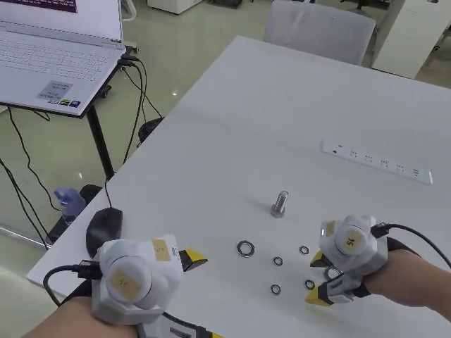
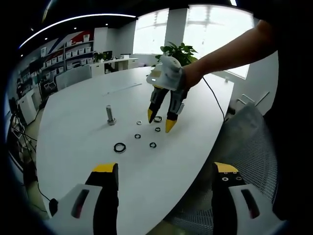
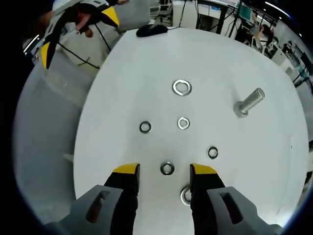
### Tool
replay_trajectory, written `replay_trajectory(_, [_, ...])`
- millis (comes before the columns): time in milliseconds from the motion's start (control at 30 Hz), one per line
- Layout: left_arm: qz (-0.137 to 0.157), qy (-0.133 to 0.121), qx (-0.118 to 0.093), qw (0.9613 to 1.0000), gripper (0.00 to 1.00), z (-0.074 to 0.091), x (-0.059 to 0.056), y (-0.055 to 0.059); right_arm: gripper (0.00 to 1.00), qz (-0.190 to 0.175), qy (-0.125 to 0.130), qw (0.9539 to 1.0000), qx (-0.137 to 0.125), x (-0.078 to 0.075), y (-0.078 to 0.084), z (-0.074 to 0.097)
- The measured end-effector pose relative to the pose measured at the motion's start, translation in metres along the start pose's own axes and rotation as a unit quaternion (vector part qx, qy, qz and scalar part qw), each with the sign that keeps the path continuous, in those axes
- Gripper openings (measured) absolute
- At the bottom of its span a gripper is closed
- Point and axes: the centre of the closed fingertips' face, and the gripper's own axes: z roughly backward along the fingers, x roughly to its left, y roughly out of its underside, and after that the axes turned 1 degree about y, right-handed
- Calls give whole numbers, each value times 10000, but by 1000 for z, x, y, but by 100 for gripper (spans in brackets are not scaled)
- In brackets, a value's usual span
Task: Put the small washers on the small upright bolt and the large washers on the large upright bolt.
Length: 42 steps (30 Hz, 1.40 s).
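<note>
- Bolt stands upright on the white table, hex head down. It is well in from every edge, with bare top all round it.
- Large washer lies flat on the near side of the bolt, apart from it.
- Small washers are scattered flat between the large washer and the right gripper. Each lies apart from the others, and none is on the bolt.
- Right gripper points down at the table, jaws parted, astride one small washer that lies flat between the tips. The washer is not pinched. Cannot tell whether the tips touch the top.
- Second washer lies just beside one jaw, outside the gap.
- Left gripper has its jaws spread wide with nothing between them. It is at the near-left corner, well apart from the washers.
- In the left gripper view, one jaw is over the tabletop. The other is past the edge, above a grey mesh chair.
- Mouse sits at the left edge, near the left gripper.
- Power strip lies on the far right, well beyond the bolt, with a wide bare stretch between them.
- Laptop is on a separate stand off the table's left edge, with cables hanging below it.
</note>
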Motion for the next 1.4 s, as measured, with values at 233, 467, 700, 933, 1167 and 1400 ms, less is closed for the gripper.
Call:
replay_trajectory(233, [51, -47, -9, 10000, 77, 1, 1, 0, 39, 23, 10, 10000, 59, -2, 2, -2])
replay_trajectory(467, [123, -41, -53, 9999, 77, 1, -1, 1, 36, 104, -9, 9997, 232, 0, 9, -7])
replay_trajectory(700, [184, -31, -40, 9998, 75, 1, -5, 5, 33, 138, 73, 9996, 215, -3, 9, -7])
replay_trajectory(933, [196, 18, -28, 9998, 72, 1, -8, 6, 24, 148, 79, 9997, 187, 0, 11, -7])
replay_trajectory(1167, [186, -5, -53, 9998, 71, 2, -9, 3, 19, 202, 117, 9991, 347, -1, 9, -7])
replay_trajectory(1400, [205, -30, -13, 9998, 70, 3, -12, 8, 15, 151, 186, 9986, 480, -2, 9, -8])
